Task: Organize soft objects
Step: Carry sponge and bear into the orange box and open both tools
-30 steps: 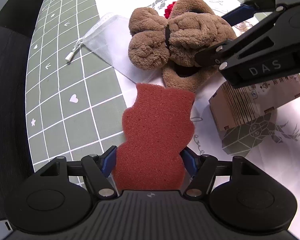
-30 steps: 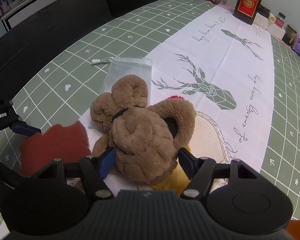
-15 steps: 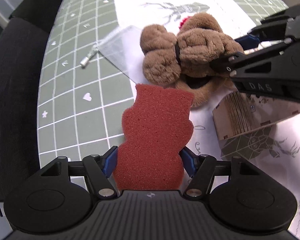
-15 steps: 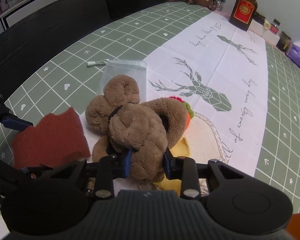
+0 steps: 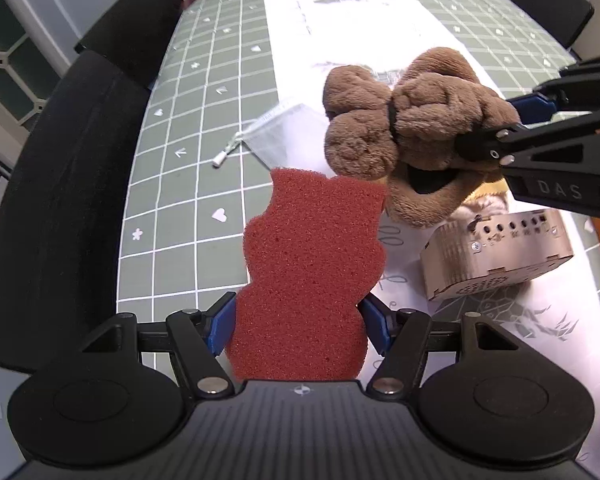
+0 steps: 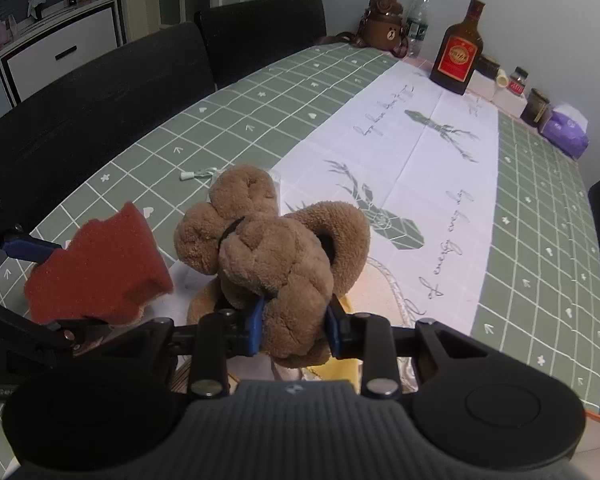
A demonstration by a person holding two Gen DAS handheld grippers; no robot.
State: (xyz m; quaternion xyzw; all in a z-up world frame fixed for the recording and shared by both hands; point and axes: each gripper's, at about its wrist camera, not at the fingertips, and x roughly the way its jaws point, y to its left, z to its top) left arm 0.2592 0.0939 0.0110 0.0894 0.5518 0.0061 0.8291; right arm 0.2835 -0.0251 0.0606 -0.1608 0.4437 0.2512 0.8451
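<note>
My left gripper (image 5: 298, 326) is shut on a dark red shaped sponge (image 5: 312, 264) and holds it above the table; the sponge also shows at the left of the right wrist view (image 6: 96, 268). My right gripper (image 6: 294, 326) is shut on a brown plush toy (image 6: 272, 248) and holds it lifted above the table. In the left wrist view the plush (image 5: 412, 132) hangs just beyond the sponge, with the right gripper (image 5: 504, 132) clamped on it from the right. A white mesh drawstring bag (image 5: 278, 136) lies flat on the tablecloth behind them.
A wooden box (image 5: 496, 252) stands on the white runner at the right. A yellow item (image 6: 340, 366) lies under the plush. A bottle (image 6: 456, 56), jars and a purple pack (image 6: 564, 132) stand at the far end. Black chairs (image 5: 52, 200) line the left side.
My right gripper closed on the plush and lifted it off the table. My left gripper rose with the sponge still in it.
</note>
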